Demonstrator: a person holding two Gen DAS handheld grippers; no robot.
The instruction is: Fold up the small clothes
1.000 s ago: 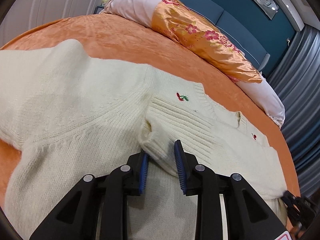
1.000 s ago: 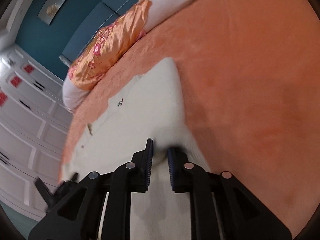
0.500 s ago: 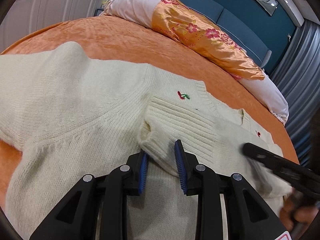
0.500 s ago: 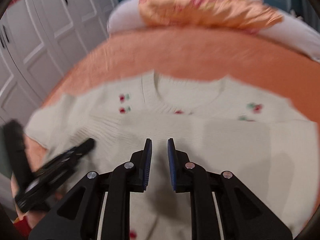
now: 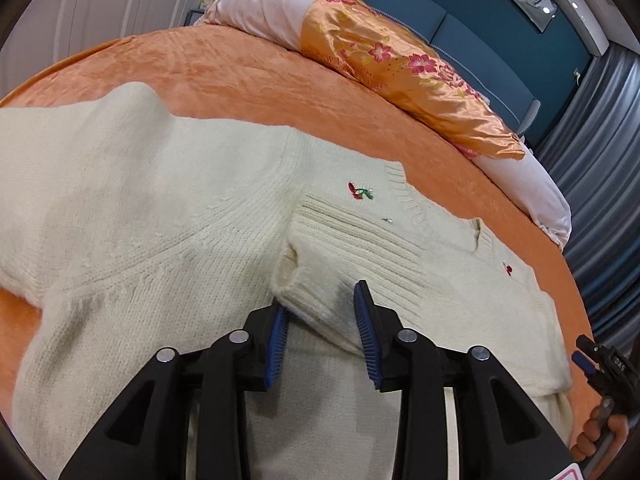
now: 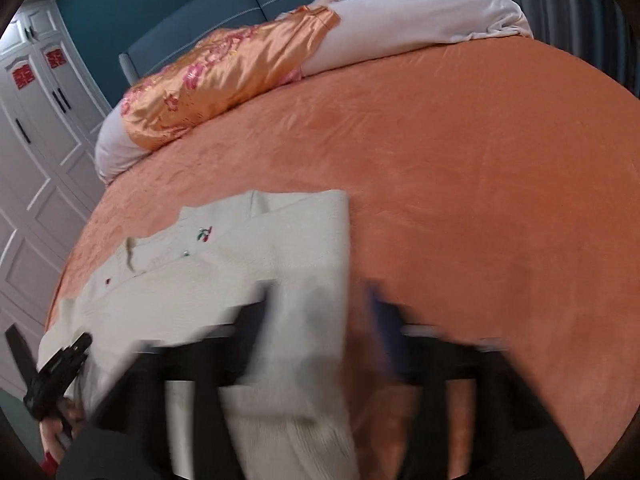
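Note:
A cream knit sweater [image 5: 140, 200] with small cherry embroidery lies flat on the orange bed cover [image 5: 200, 60]. One sleeve is folded across its chest, ending in a ribbed cuff [image 5: 320, 280]. My left gripper [image 5: 320, 320] straddles that cuff; its jaws are opening and the cuff lies loosely between the blue pads. In the right wrist view the sweater [image 6: 240, 260] fills the lower left. My right gripper [image 6: 320, 316] is motion-blurred over the sweater's straight right edge, its jaws opening wide, with that edge lying between them ungripped. It also shows at the lower right edge [image 5: 592, 356] of the left wrist view.
An orange floral pillow [image 5: 400, 60] on a white bolster lies along the blue headboard [image 5: 400, 4]. Grey curtains [image 5: 600, 120] hang on the right and white wardrobe doors [image 6: 32, 140] stand on the left. Bare orange cover [image 6: 480, 200] spreads to the sweater's right.
My right gripper swung over the middle of the sweater, then back to its right edge, and its jaws went from shut to wide apart. The left gripper stayed put with its pads slightly wider.

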